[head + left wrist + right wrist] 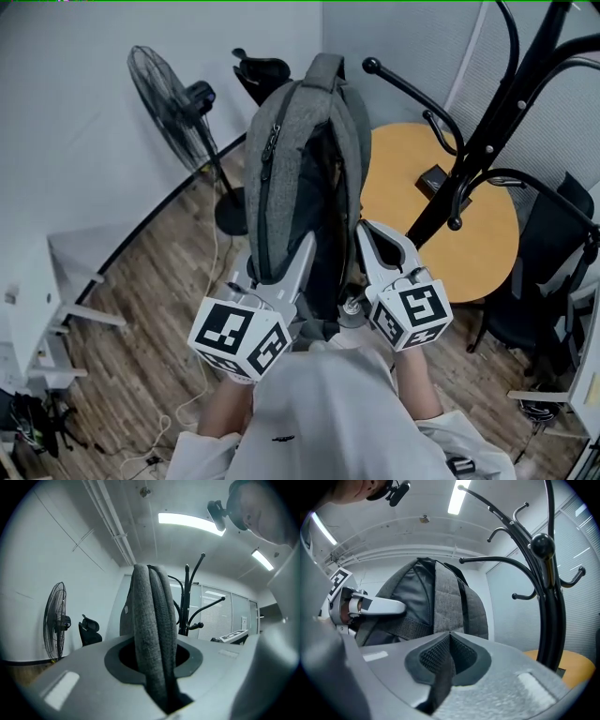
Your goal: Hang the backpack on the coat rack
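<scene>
In the head view I hold a grey backpack (291, 169) upright in the air between both grippers. My left gripper (286, 272) is shut on a thick padded grey strap (152, 630), which stands up through its jaws. My right gripper (373, 246) is shut on a thin black webbing strap (439, 679) of the backpack (440, 597). The black coat rack (487, 122) rises just right of the bag, its curved hooks level with the bag's top. The same coat rack (547, 588) fills the right of the right gripper view, and the rack (189, 604) shows behind the strap in the left gripper view.
A standing fan (173, 103) and a black office chair (261, 75) are behind the bag on the left. A round wooden table (478, 244) stands under the rack, with a black chair (553, 281) at its right. White furniture (37, 300) and cables lie at the left.
</scene>
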A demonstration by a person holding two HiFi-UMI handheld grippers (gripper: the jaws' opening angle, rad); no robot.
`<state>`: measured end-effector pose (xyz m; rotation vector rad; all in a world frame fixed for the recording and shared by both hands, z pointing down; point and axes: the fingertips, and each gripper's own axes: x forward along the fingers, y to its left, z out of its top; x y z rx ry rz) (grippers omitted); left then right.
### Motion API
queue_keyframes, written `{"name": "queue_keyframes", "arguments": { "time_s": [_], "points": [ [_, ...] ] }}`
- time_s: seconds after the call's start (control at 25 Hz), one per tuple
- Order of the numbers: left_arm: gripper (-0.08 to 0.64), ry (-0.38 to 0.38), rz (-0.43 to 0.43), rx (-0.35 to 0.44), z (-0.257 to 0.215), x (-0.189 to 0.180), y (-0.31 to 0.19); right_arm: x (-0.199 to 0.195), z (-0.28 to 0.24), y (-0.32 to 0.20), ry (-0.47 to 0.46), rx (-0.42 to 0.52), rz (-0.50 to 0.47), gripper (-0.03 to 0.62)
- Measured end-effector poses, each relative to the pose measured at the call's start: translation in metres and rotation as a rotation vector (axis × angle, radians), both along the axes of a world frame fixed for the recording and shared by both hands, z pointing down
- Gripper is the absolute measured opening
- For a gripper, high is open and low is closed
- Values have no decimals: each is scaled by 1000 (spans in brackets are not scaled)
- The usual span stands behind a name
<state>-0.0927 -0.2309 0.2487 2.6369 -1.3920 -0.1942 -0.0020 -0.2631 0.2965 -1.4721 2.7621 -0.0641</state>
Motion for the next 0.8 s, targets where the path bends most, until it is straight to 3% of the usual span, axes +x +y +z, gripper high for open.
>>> {"name": "queue_keyframes", "arguments": {
  "time_s": [0.44, 0.8],
  "points": [
    [120, -17, 42, 60, -18, 16, 13, 4, -13, 12, -8, 43, 5, 2],
    [120, -56, 108, 61, -19, 32, 26, 11, -14, 19, -27, 40, 27, 2]
  ]
}}
